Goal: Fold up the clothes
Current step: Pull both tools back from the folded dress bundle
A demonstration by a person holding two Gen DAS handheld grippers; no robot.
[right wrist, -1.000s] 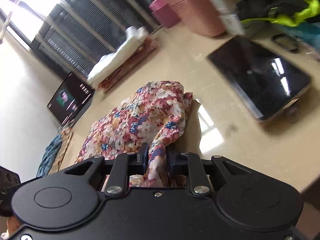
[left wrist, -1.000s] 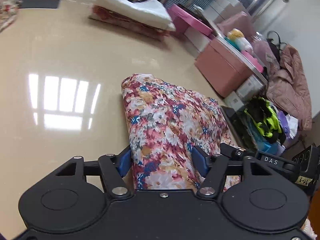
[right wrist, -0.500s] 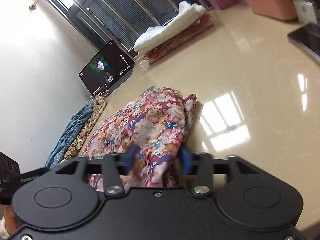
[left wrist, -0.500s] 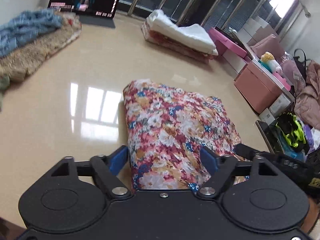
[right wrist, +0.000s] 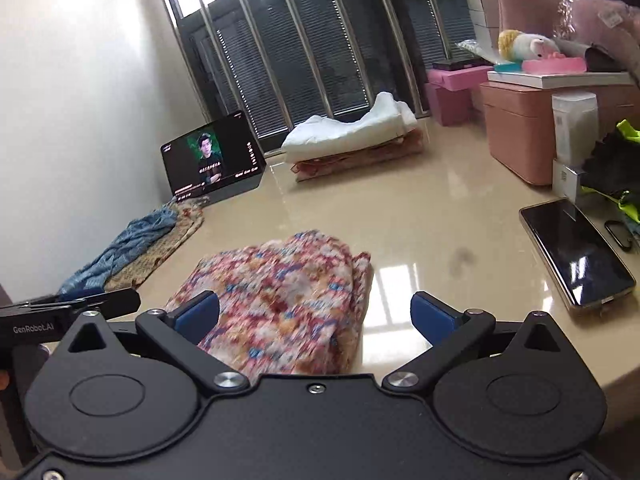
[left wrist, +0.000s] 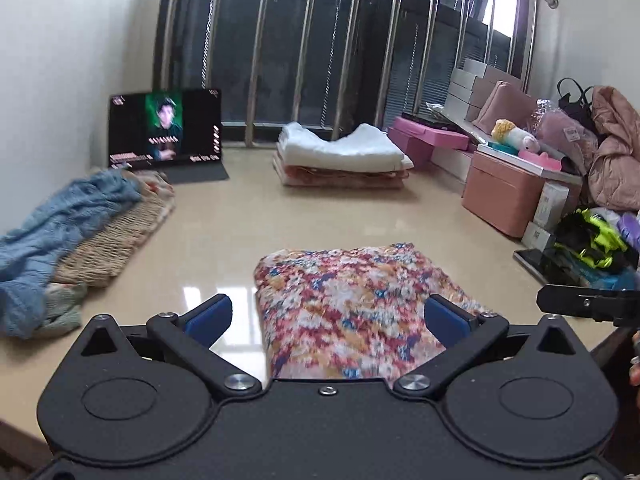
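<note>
left gripper (left wrist: 326, 316): my jaws have just been opening and now stand wide; the cloth shows between the blue pads but neither pad presses on it, so i hold nothing.
right gripper (right wrist: 314, 314): the same, jaws just opened wide, pads clear of the fabric, nothing gripped.
floral garment (left wrist: 352, 304): lies folded in a thick pad on the glossy beige table (left wrist: 224, 236), close in front of both my tools, its far edge square and its right side sloping down.
handling: i judge it light, soft and floppy, several layers deep; it will sag and slide on this slick top, so the layers may shift if i drag it.
where to take hold: i would pinch a near corner or the doubled side edge, one tool at each end, catching all layers at once.
edges: the table's near right corner sits just beside the garment; a phone (right wrist: 576, 252) lies near that edge to the right.
open room: bare tabletop stretches ahead towards the white folded stack (left wrist: 340, 152) and the tablet (left wrist: 166, 130).
left side: a blue knit and tan cloth pile (left wrist: 72, 224) fills that margin, well apart from the garment.
right side: pink boxes (left wrist: 500, 196) and heaped clothes crowd it, so i judge forward the free way.
</note>
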